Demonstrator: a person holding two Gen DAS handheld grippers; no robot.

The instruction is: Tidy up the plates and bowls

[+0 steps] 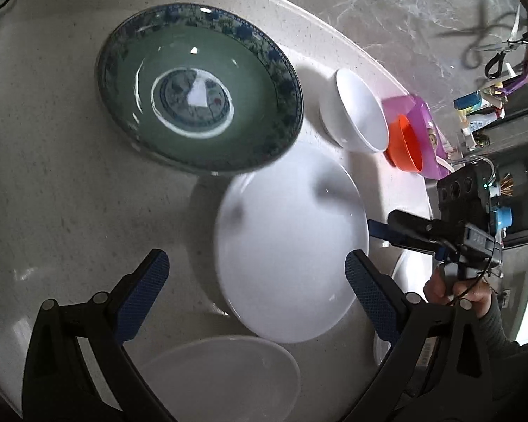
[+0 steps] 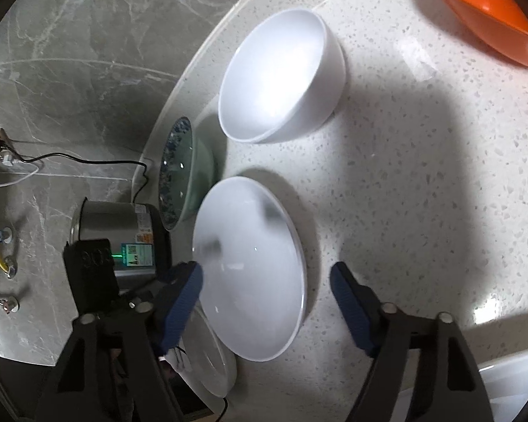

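Both the left gripper (image 1: 257, 292) and right gripper (image 2: 265, 299) stood open around the white plate (image 1: 292, 246), which lay flat, face up, on the tabletop (image 1: 70, 176).

plate (image 1: 292, 246) between patterned bowl (image 1: 199, 88) and rimmed dish (image 1: 225, 376)

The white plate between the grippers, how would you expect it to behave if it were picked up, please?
The white plate looks glazed and glossy, so probably slippery against the pads. It seems rigid and likely breakable if dropped. Its shallow, thin rim probably gives the fingers little to hold.
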